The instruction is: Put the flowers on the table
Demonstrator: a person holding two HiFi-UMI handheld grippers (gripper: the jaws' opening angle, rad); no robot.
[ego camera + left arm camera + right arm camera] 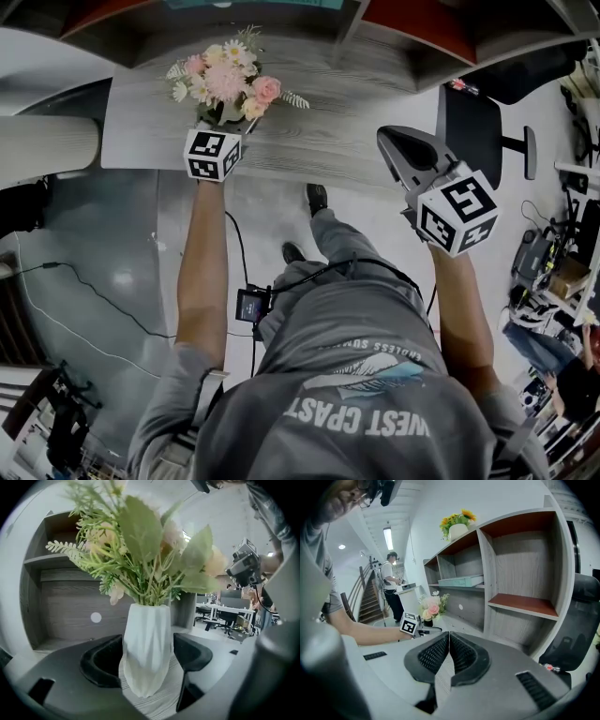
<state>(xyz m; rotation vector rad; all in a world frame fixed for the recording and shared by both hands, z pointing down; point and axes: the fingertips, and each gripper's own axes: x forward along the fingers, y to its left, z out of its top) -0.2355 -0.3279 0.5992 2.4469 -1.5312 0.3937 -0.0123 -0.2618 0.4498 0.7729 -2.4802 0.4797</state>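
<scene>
A bouquet of pink and white flowers (225, 80) stands in a white faceted vase (146, 644) on the grey wood table (319, 122), near its front left edge. My left gripper (220, 127) reaches in from the front, its jaws pressed to both sides of the vase, whose base rests on the tabletop. In the left gripper view the vase fills the space between the left gripper (146, 656) jaws. My right gripper (398, 150) hovers over the table to the right, shut and empty; the right gripper (449, 644) view shows the flowers (430, 606) farther left.
A shelf unit with red-brown boards (520, 603) rises behind the table, with yellow flowers (457, 522) on top and a teal tray (461, 580) on one shelf. A black office chair (473, 131) stands at the right. A person (389, 583) stands in the background.
</scene>
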